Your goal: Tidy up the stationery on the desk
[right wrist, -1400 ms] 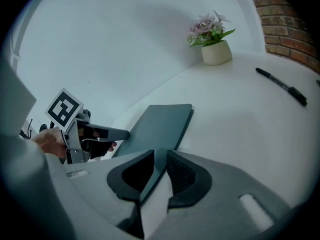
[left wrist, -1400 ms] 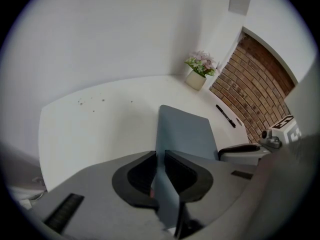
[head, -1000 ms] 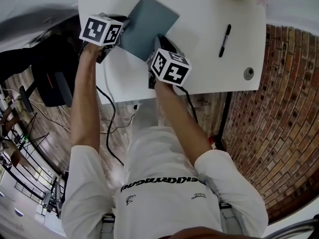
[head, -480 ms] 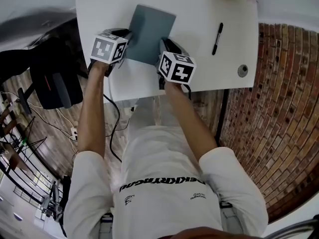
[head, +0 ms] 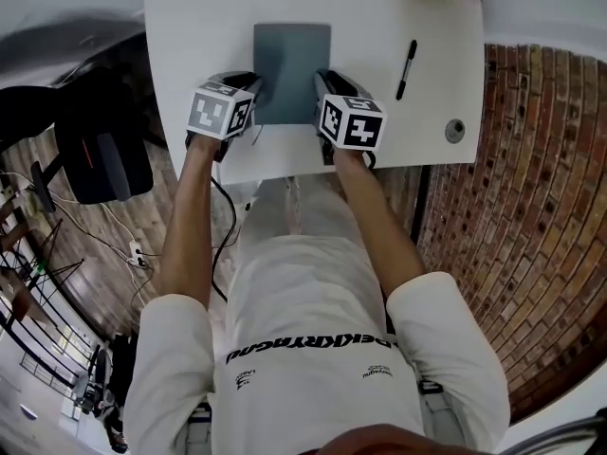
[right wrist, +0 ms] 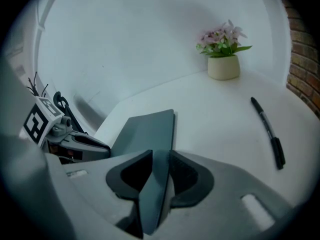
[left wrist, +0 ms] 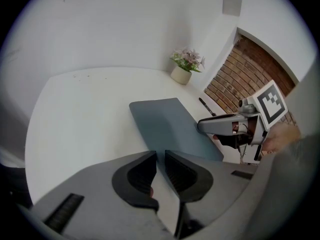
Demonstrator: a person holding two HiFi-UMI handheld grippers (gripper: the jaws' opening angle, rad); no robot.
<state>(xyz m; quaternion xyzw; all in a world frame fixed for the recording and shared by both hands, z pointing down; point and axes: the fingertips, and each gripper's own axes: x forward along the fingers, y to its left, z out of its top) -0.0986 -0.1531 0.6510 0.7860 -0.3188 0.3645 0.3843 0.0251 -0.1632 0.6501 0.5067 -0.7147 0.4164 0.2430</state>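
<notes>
A slate-grey notebook [head: 291,60] lies flat on the white desk [head: 190,27], square to its near edge. My left gripper [head: 256,87] is at the notebook's near left corner and looks shut on that edge [left wrist: 170,129]. My right gripper [head: 322,83] is at the near right corner. Its jaws have just been opening; the notebook's edge [right wrist: 150,129] still runs between them, with a dark gap on one side. A black pen [head: 406,69] lies alone to the right of the notebook, also clear in the right gripper view [right wrist: 269,133].
A small potted plant [right wrist: 223,56] stands at the desk's far right corner. A round cable grommet [head: 455,129] sits near the front right corner. A brick wall [head: 531,207] runs along the right; a dark chair [head: 100,150] and cables are on the floor to the left.
The notebook has swung from a tilt to lie square with the desk edge. Both grippers moved with it, and the right one rolled.
</notes>
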